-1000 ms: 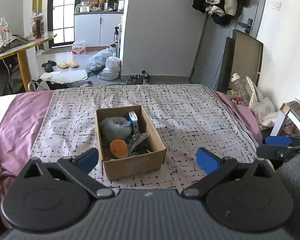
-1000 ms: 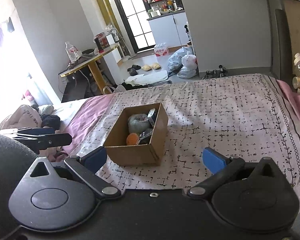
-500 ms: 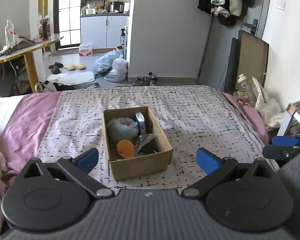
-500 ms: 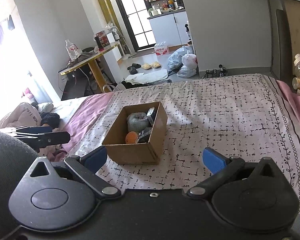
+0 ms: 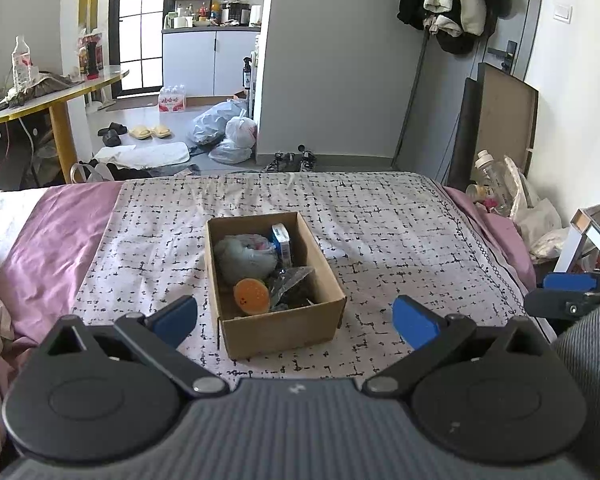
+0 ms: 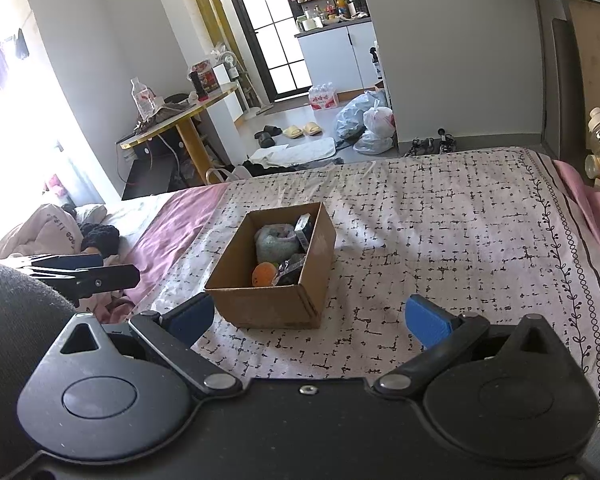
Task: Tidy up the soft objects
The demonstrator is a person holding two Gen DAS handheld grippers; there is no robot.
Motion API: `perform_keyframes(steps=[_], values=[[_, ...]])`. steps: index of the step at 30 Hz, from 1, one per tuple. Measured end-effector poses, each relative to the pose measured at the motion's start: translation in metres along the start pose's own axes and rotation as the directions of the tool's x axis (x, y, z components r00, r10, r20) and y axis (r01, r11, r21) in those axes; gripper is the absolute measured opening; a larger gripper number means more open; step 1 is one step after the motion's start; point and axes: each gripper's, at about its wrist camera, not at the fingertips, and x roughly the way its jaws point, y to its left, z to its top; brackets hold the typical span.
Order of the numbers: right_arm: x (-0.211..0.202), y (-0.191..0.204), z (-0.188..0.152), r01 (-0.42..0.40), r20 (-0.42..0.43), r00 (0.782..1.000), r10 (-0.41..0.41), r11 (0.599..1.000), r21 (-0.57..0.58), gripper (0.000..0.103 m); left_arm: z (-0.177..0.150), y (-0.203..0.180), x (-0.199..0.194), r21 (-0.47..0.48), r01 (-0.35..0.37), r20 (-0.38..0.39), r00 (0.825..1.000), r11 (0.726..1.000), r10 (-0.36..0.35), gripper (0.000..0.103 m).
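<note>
Cardboard box sits mid-bed on patterned sheet, soft objects gathered inside: grey plush, orange ball.
Left claw and right claw both spread wide, empty, hovering short of box, likely staging reach.
Versus a second ago: box slightly farther, cameras raised, claw spread unchanged.

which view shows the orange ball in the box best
The left wrist view: the orange ball faces the camera whole, near the front wall of the cardboard box. In the right wrist view the ball is smaller and partly hidden by the box wall.
</note>
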Motion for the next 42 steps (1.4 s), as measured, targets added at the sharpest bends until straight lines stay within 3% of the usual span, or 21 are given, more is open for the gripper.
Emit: perform_keyframes(steps=[42], values=[[-0.0064,0.0059,0.0014,0.048,0.004,0.999,-0.048,0.998,-0.033,0.103,0.001,-0.0003,-0.0003,-0.01,0.01,0.012,1.0,1.0,-0.01,0.103]])
